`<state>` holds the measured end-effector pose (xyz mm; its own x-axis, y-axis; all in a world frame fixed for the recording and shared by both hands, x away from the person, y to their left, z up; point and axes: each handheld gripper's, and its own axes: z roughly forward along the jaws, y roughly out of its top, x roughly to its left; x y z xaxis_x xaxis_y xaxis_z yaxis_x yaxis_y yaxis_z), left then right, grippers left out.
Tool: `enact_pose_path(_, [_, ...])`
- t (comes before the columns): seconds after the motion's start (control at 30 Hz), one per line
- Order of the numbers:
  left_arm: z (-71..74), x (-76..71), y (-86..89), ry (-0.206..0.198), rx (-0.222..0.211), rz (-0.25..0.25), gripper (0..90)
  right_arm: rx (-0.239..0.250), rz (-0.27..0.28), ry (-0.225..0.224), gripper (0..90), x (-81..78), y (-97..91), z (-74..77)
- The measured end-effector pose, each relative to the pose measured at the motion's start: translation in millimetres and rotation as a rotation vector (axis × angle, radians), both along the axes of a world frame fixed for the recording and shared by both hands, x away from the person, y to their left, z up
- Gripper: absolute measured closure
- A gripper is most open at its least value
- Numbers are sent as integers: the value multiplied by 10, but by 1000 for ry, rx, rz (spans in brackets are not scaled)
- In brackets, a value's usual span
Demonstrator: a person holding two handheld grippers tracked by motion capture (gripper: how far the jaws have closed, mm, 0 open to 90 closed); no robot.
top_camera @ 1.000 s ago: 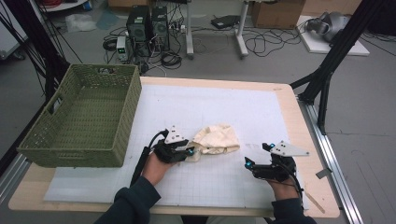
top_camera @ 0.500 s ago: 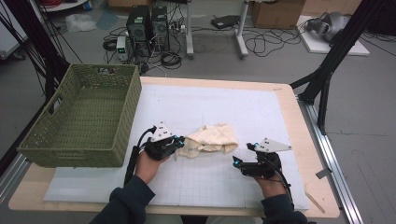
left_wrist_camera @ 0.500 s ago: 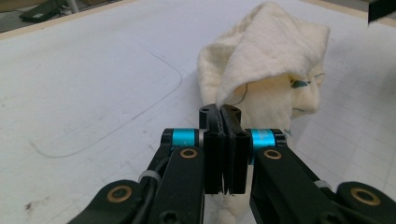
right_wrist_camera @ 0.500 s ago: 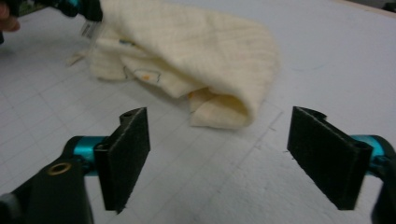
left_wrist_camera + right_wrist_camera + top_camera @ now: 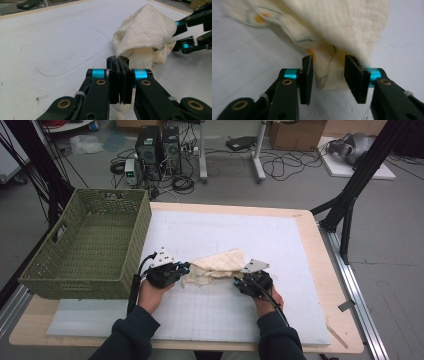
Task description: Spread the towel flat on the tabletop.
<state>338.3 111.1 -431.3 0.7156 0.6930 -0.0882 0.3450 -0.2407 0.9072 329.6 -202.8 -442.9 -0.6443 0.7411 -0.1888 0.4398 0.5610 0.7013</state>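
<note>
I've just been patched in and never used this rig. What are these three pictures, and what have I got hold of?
A person holds a two-jaw gripper in each hand. The high view looks down on the table; the other two views ride on the grippers. A cream cloth lies crumpled on the white mat, with a green basket at left. The left gripper is shut on the cloth's edge. The right gripper has just been closing around a fold of the cloth at the other end, with gaps still showing at its pads.

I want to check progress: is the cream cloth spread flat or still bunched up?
Bunched up: the cloth lies crumpled in folds between the left gripper and right gripper.
</note>
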Motion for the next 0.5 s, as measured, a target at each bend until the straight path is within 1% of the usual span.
enact_pose_path(0.03, [1, 2, 6, 1, 0, -2, 876, 0, 0, 0, 620, 0, 0, 0])
enact_pose_path(0.1, [4, 5, 24, -1, -6, 6, 876, 49, 8, 32, 688, 39, -35, -13])
enact_pose_path(0.13, [7, 7, 34, -4, -6, 13, 876, 88, 10, 67, 795, 43, -54, -13])
enact_pose_path(0.17, [9, 7, 42, -3, -7, 21, 876, 88, 10, 67, 795, 43, -54, -13])
enact_pose_path(0.2, [13, 12, 65, -3, -10, 28, 876, 85, 8, 68, 836, 34, -51, -6])
enact_pose_path(0.23, [16, 13, 81, -1, -17, 36, 876, 86, 29, 96, 852, 20, -83, 22])
enact_pose_path(0.27, [21, 16, 96, -3, -18, 40, 876, 86, 29, 96, 852, 20, -83, 22])
enact_pose_path(0.3, [27, 18, 115, -3, -25, 48, 876, 90, 38, 106, 854, 6, -100, 31])
enact_pose_path(0.33, [31, 20, 127, -4, -29, 52, 876, 101, 77, 122, 854, -75, -146, 58])
enact_pose_path(0.37, [34, 22, 134, -6, -33, 56, 876, 101, 77, 122, 854, -75, -146, 58])
enact_pose_path(0.4, [37, 23, 142, -8, -31, 60, 876, 107, 118, 124, 854, -158, -180, 84])
enact_pose_path(0.43, [40, 26, 151, -6, -29, 65, 876, 107, 118, 124, 854, -158, -180, 84])
enact_pose_path(0.47, [41, 30, 160, -4, -31, 71, 876, 117, 142, 133, 854, -209, -200, 103])
enact_pose_path(0.5, [44, 32, 169, -4, -36, 73, 876, 138, 193, 145, 854, -325, -244, 154])
